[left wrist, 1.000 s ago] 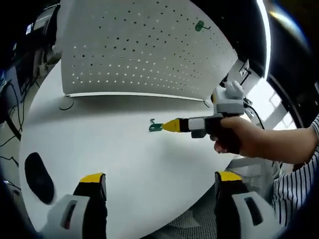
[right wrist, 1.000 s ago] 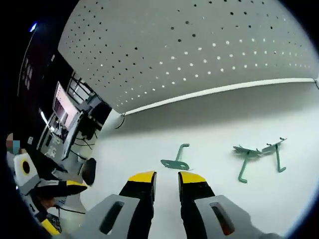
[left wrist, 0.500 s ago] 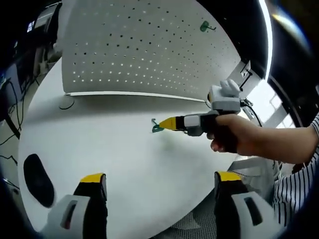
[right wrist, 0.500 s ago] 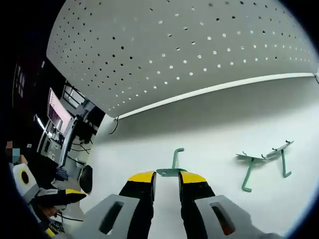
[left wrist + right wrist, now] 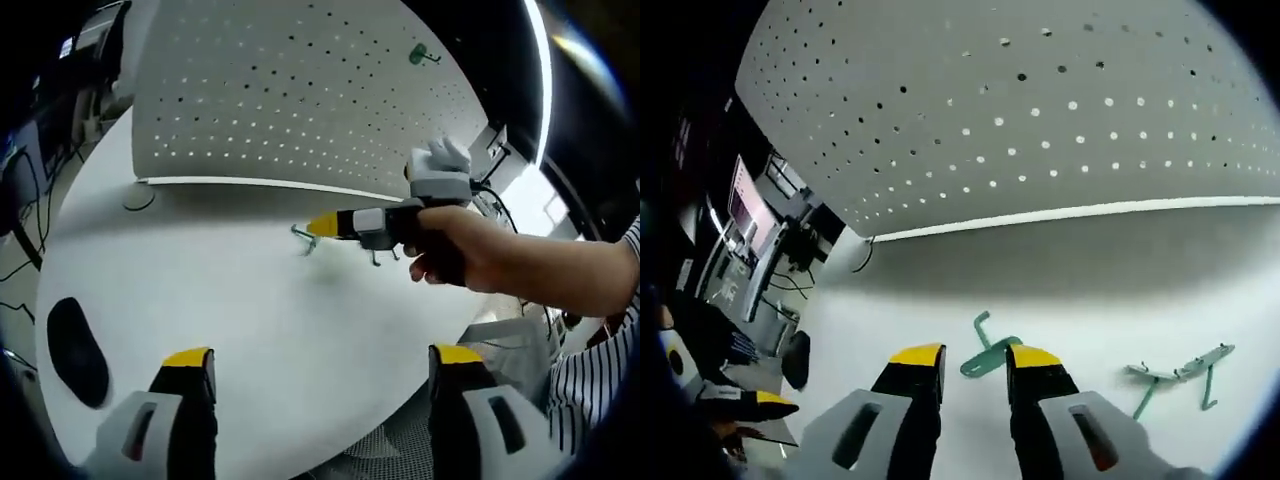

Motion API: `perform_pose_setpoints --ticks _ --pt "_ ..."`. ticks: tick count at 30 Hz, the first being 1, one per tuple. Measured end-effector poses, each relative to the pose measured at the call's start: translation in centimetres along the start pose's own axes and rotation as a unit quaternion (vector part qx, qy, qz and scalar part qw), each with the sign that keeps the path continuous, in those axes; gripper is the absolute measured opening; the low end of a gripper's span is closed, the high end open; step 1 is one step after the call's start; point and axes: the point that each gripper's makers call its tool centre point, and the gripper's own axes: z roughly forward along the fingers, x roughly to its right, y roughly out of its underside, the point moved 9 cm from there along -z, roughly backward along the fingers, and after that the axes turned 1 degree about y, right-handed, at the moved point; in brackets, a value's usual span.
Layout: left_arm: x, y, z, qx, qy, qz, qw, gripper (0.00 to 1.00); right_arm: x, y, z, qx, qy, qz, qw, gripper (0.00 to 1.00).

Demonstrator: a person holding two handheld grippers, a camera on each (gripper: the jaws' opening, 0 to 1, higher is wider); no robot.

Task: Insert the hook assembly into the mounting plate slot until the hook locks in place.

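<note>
A white pegboard mounting plate stands upright at the back of the white table. My right gripper is shut on the flat base of a green hook, whose bent end points up and left. From the left gripper view, that right gripper comes in from the right in a person's hand, holding the hook slightly above the table in front of the plate. My left gripper is open and holds nothing, low and near the table's front edge.
Another green hook hangs high on the plate's far right. Two loose green hooks lie on the table to the right. A black oval object sits at the table's left. Desks with monitors and cables stand beyond the left edge.
The right gripper has closed on the green hook and raised it off the table, moving toward the plate. The left gripper has stayed open in place.
</note>
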Motion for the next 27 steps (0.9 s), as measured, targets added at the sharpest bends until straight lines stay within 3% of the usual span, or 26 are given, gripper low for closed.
perform_pose_setpoints --ticks 9,15,21,25,27 --pt "-0.2 -0.1 0.1 0.002 -0.001 -0.003 1.0000 0.89 -0.4 -0.4 0.6 -0.015 0.032 -0.095 0.9948 0.18" --pt "-0.3 -0.1 0.2 0.003 -0.001 -0.006 1.0000 0.89 -0.3 -0.2 0.2 -0.025 0.033 -0.098 0.9943 0.16" --pt "-0.1 -0.1 0.4 0.003 0.005 -0.005 1.0000 0.88 0.3 0.1 -0.4 -0.026 0.059 -0.148 0.9869 0.16" --pt "-0.2 -0.1 0.4 0.007 0.005 -0.009 0.9999 0.88 0.9 0.1 -0.8 -0.025 0.070 -0.141 0.9872 0.16" --pt "-0.2 0.1 0.4 0.006 0.005 -0.009 0.9999 0.88 1.1 0.0 -1.1 -0.007 0.071 -0.123 0.9898 0.16"
